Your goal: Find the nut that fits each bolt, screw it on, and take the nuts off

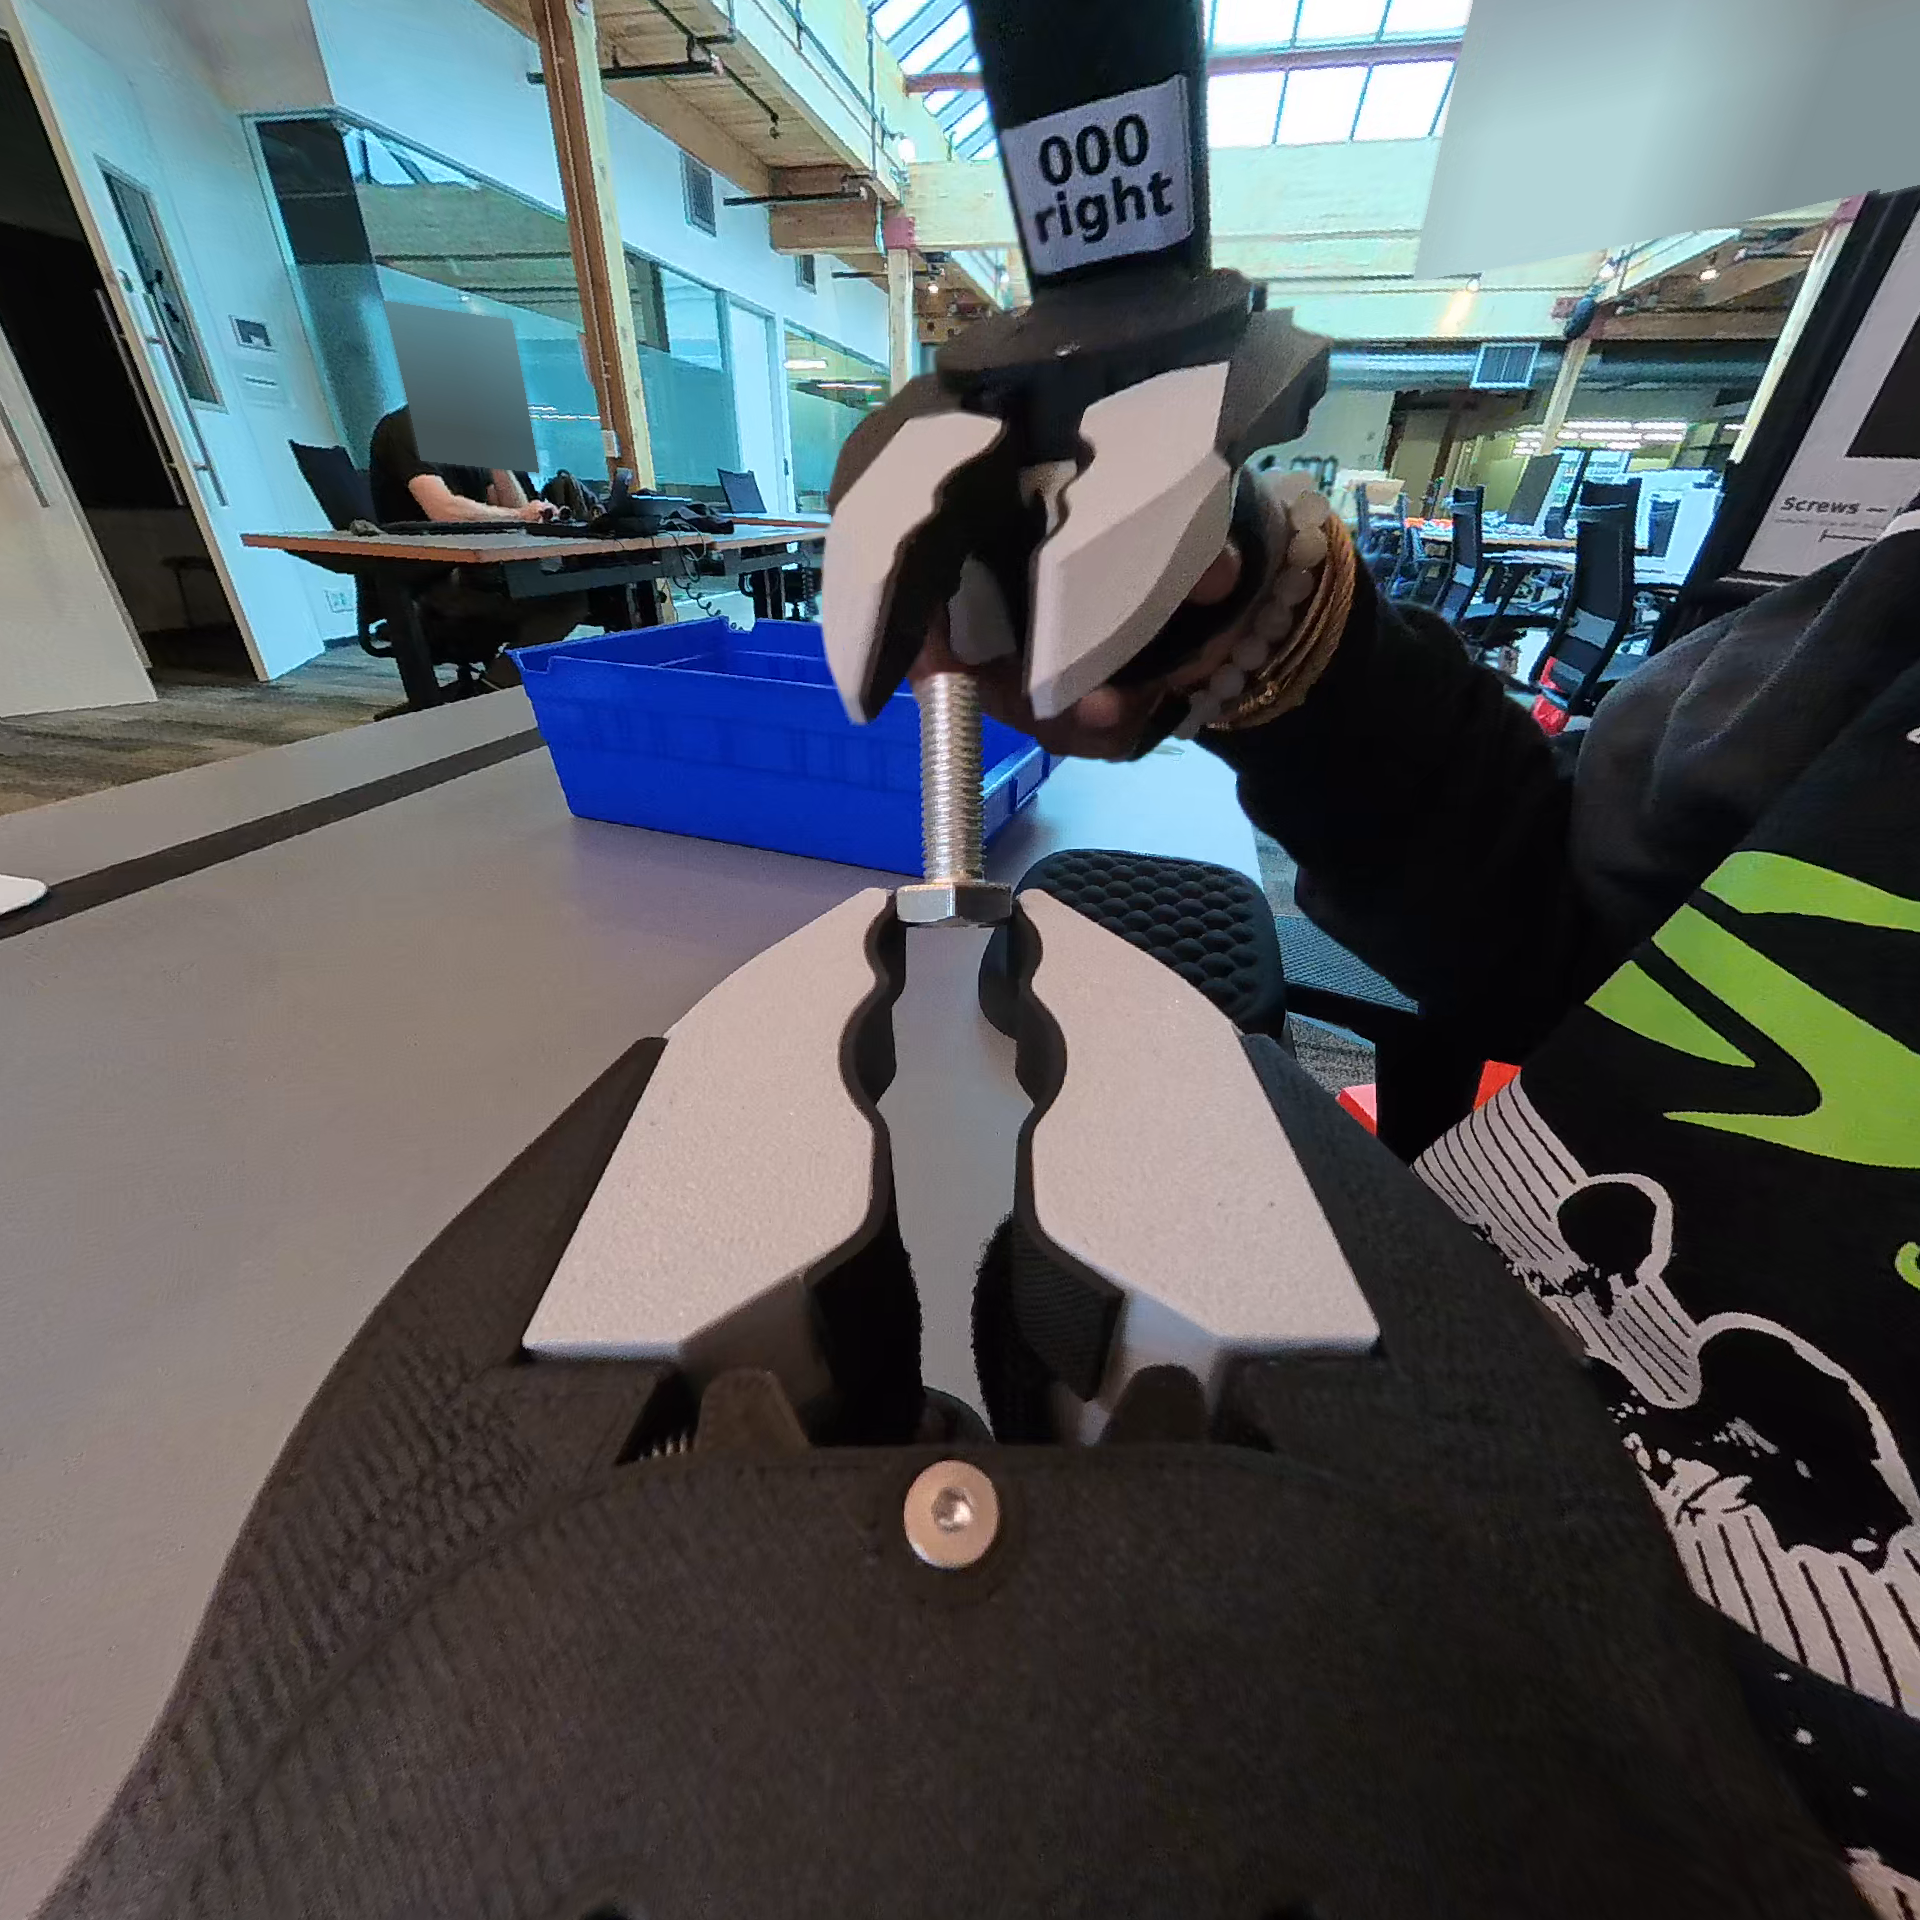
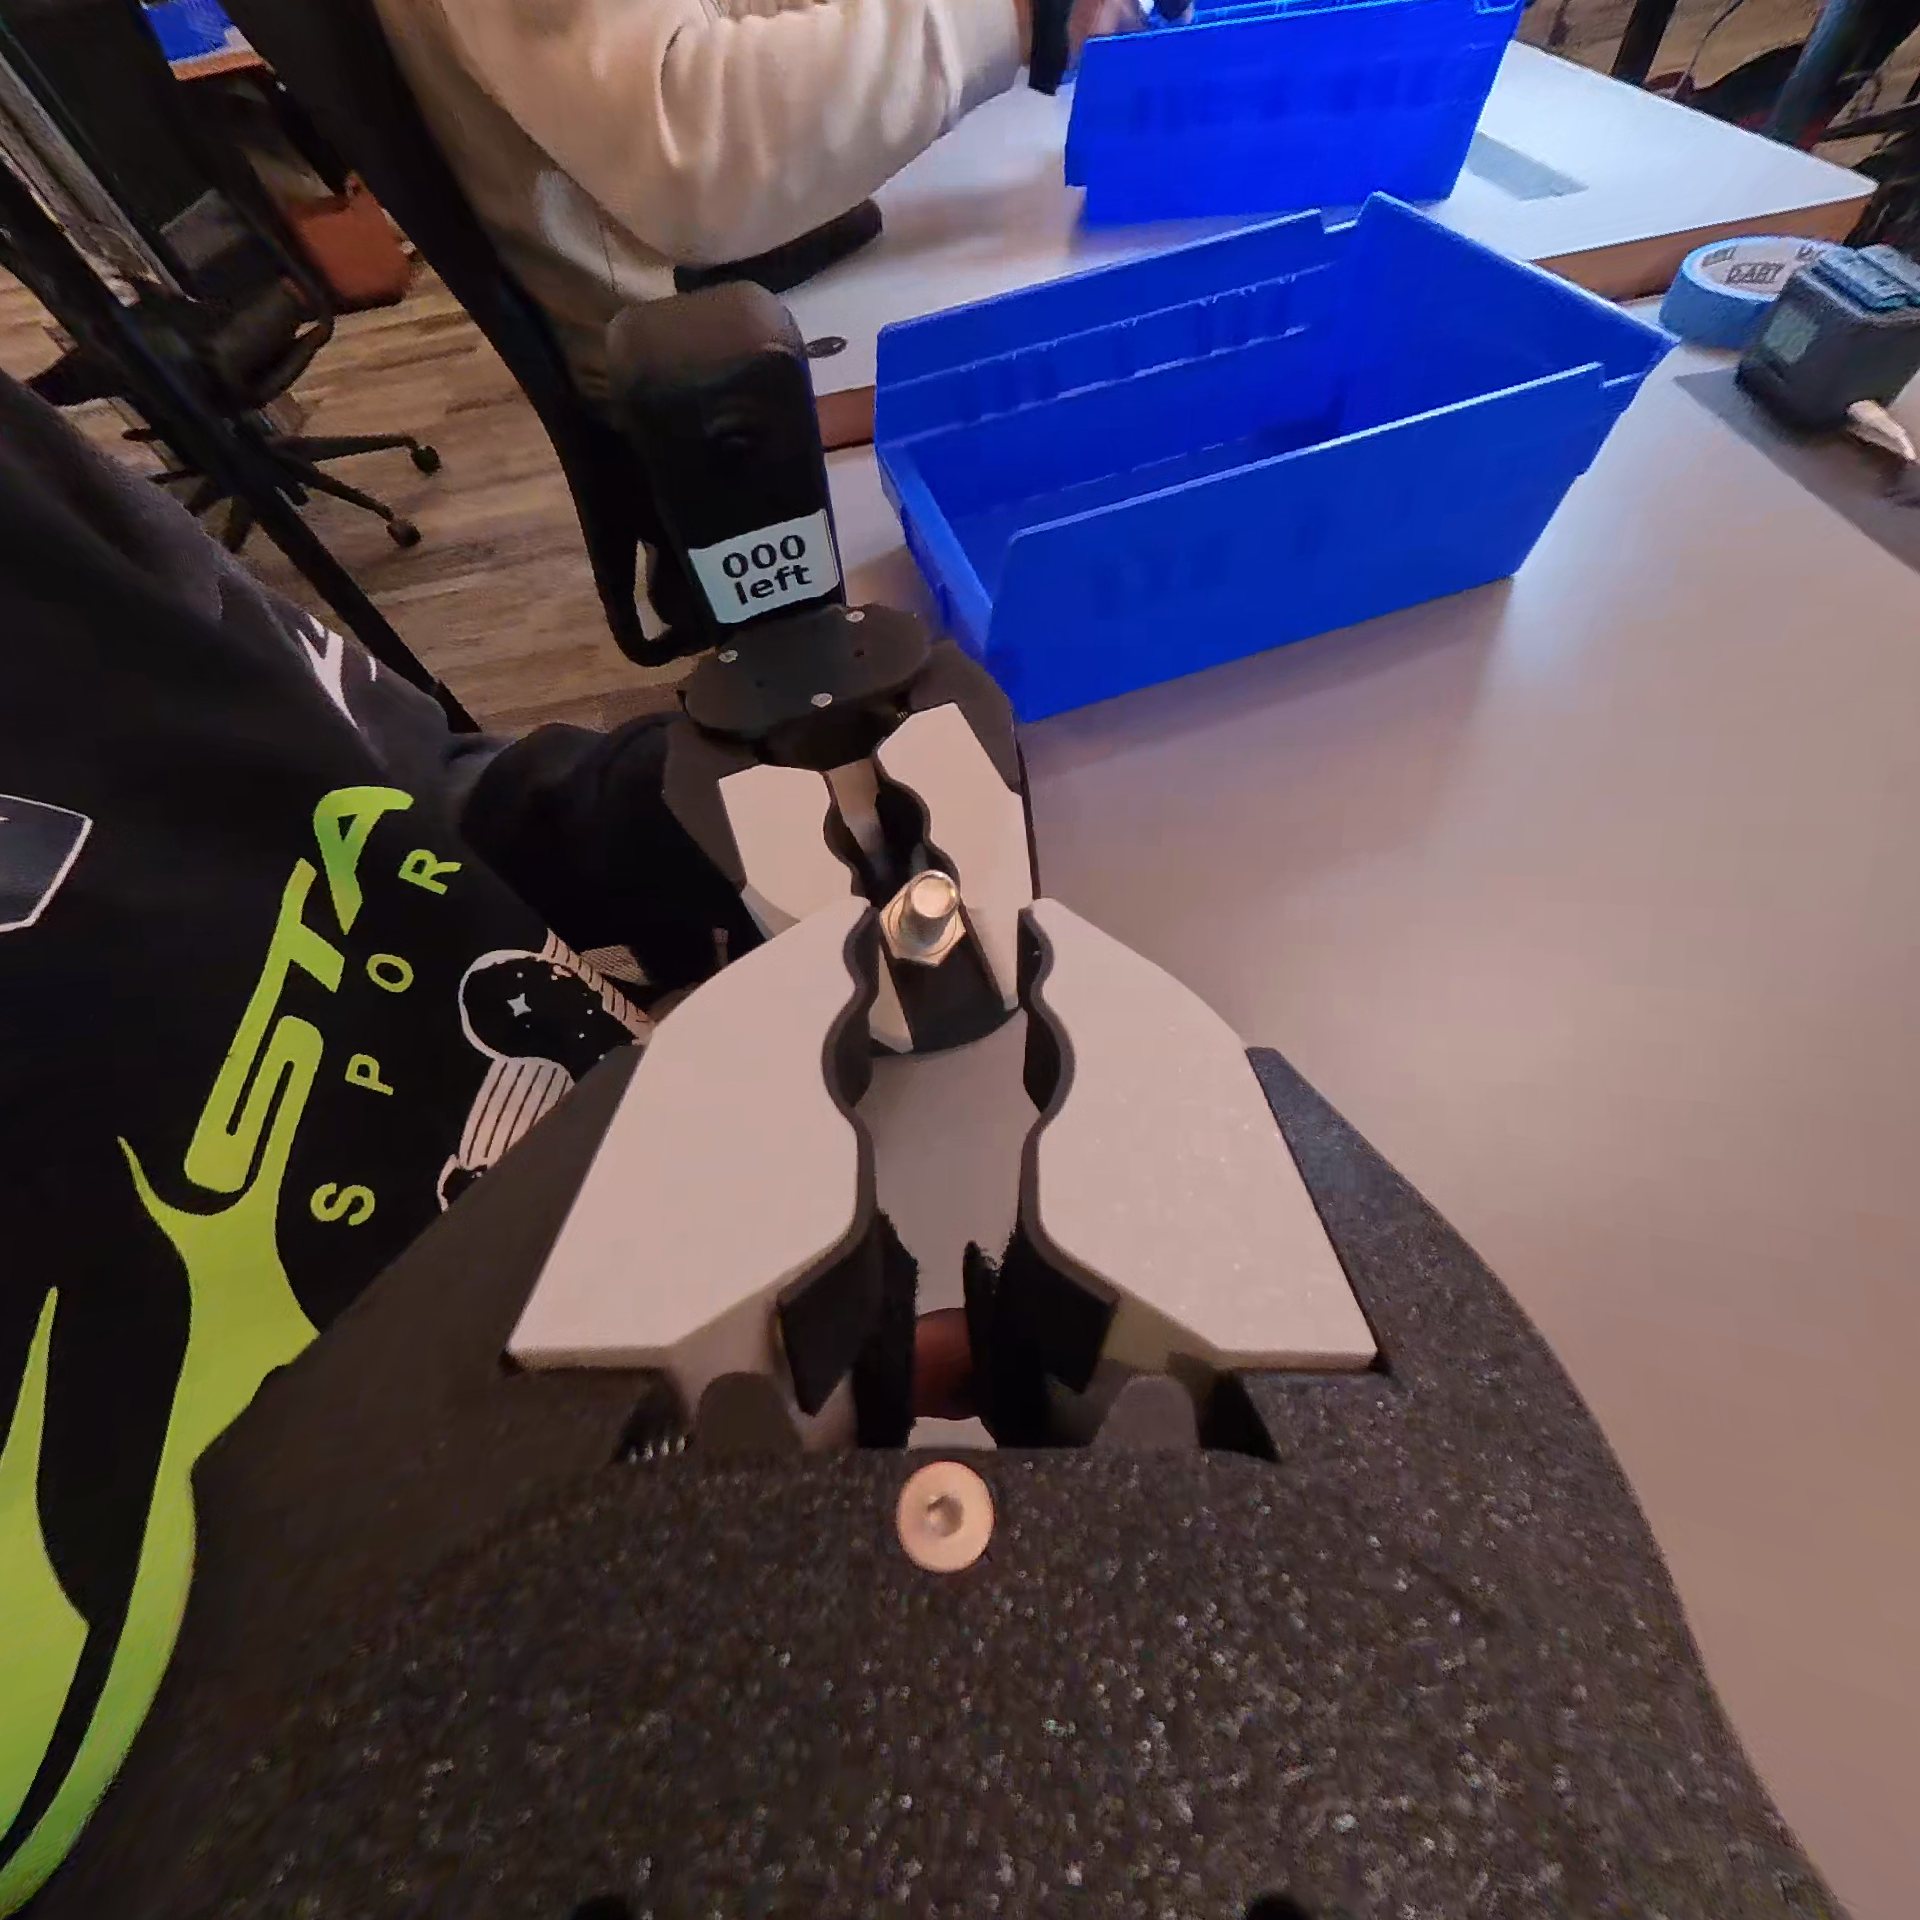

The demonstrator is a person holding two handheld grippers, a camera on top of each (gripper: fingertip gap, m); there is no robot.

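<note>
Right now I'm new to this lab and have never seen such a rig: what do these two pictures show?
There is no robot arm. A person holds a two-finger gripper in each hand, and each has a camera looking along its fingers. One picture comes from the left gripper, the other from the right gripper. The left gripper is shut on the head of a bolt, holding it upright over the grey table. The right gripper is above, with its fingers either side of the bolt's end, where a nut sits. I cannot tell whether it grips the nut. A blue bin stands behind.
</note>
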